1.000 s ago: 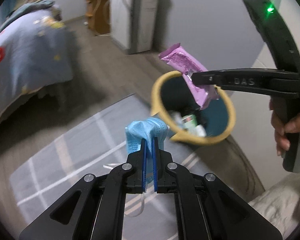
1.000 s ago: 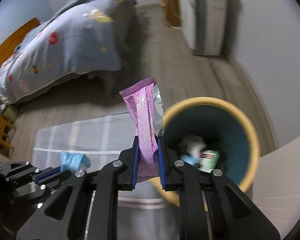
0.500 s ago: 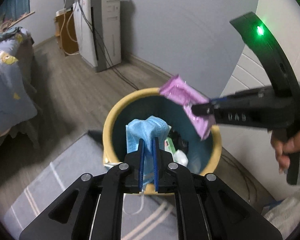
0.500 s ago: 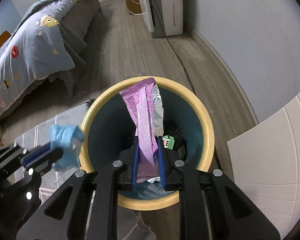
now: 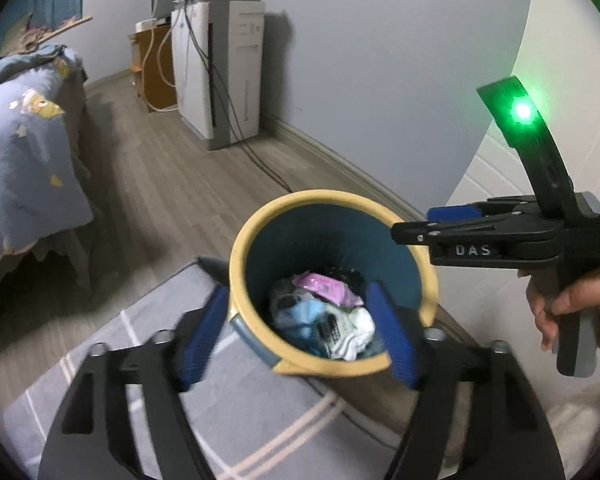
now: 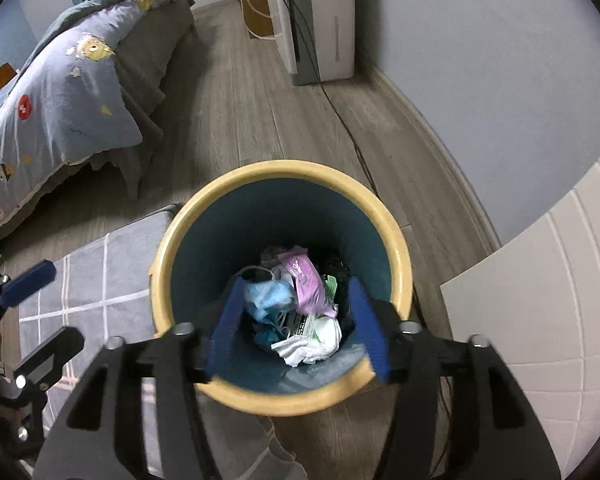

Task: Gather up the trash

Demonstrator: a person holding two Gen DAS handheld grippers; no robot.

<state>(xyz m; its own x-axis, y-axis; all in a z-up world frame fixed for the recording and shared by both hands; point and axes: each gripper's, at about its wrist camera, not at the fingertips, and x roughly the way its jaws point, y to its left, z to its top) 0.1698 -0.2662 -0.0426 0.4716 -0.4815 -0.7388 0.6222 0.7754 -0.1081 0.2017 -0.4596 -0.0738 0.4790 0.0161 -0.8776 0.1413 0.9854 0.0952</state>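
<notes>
— Trash first: where does it lie?

— Inside the bin (image 6: pixel 400 248), a round one with a yellow rim and dark teal walls, standing on the wood floor (image 6: pixel 240 112) at the corner of a grey checked rug (image 6: pixel 88 280). At the bottom sit a pink wrapper (image 6: pixel 308 280), a crumpled blue face mask (image 6: pixel 270 296) just left of it and touching it, and white crumpled paper (image 6: pixel 312 340) in front of both. Some darker bits lie behind them; I cannot tell what they are.

— And the left gripper (image 5: pixel 296 336)?

— Above the near rim of the bin, jaws spread wide with nothing between them. One blue pad sits outside the rim on the left, the other over the opening on the right.

— The right gripper (image 6: pixel 296 328)?

— Directly over the bin mouth, jaws wide apart as well, and nothing in them. From the left wrist camera it shows from the side at the bin's right edge, a green light glowing on its upper part, with the person's hand (image 5: pixel 580 304) around the handle.

— Anything else around?

— A bed (image 6: pixel 60 92) with a blue patterned cover to the left, a white cabinet (image 6: pixel 320 20) against the far wall with a dark cable (image 6: pixel 348 128) running along the floor toward the bin, and a white panelled surface (image 6: pixel 540 280) on the right.
</notes>
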